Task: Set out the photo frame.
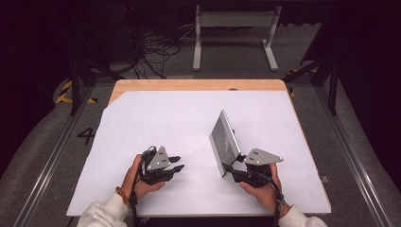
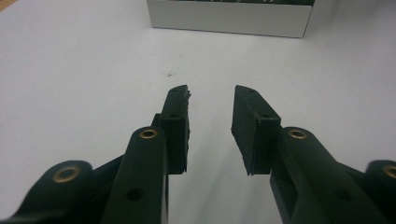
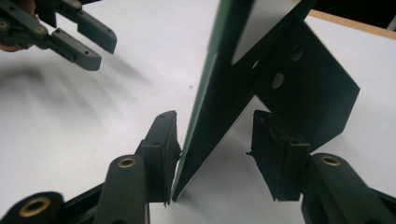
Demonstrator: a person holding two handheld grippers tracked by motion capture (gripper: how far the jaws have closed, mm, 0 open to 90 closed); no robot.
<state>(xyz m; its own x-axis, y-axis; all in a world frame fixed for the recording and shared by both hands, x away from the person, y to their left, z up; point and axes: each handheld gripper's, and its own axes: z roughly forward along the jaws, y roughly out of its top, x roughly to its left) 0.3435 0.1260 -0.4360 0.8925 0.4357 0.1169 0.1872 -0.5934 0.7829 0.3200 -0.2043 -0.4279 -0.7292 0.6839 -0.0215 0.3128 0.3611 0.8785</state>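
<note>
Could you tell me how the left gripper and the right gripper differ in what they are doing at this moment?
The left gripper has nothing between its jaws, just bare white table, while the right gripper has the near corner of a thin grey panel between its jaws. The left gripper lies apart from the panel; the right gripper's one pad touches it, the other stands clear. Both are black, hand-held, low over the table, jaws parted.

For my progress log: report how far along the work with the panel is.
Looks done: the panel stands on edge on the white sheet, backed by its black prop. In hand: the right gripper straddles its near end, one pad clear, so no clamp. The left gripper is open and empty, apart. Left: probably just backing the right gripper away.
</note>
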